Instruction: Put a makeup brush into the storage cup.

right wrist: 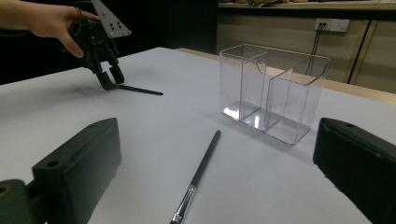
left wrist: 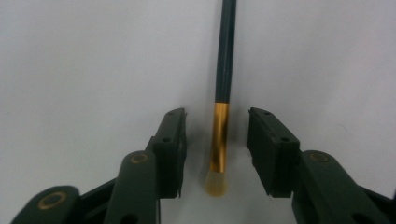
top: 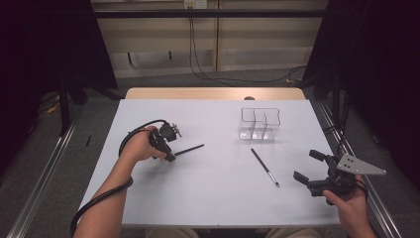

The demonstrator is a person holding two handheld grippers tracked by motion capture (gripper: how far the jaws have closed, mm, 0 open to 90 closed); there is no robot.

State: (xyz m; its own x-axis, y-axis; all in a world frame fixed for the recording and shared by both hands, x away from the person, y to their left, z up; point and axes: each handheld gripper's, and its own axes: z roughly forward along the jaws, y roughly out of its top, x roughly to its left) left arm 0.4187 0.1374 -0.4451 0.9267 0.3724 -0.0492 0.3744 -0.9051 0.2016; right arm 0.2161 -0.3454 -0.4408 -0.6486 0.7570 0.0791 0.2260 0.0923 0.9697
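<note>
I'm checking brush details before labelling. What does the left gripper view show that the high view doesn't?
Left gripper view: the brush's gold ferrule and pale bristles between the left hand-held gripper's jaws, gaps either side. High view: the clear organizer, second brush, right hand-held gripper. Both: the dark-handled brush on the white table.

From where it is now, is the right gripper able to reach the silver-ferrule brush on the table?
Probably yes. The right gripper has open jaws, and the silver-ferrule brush lies flat just ahead, with bare table between; the clear organizer stands farther back.
</note>
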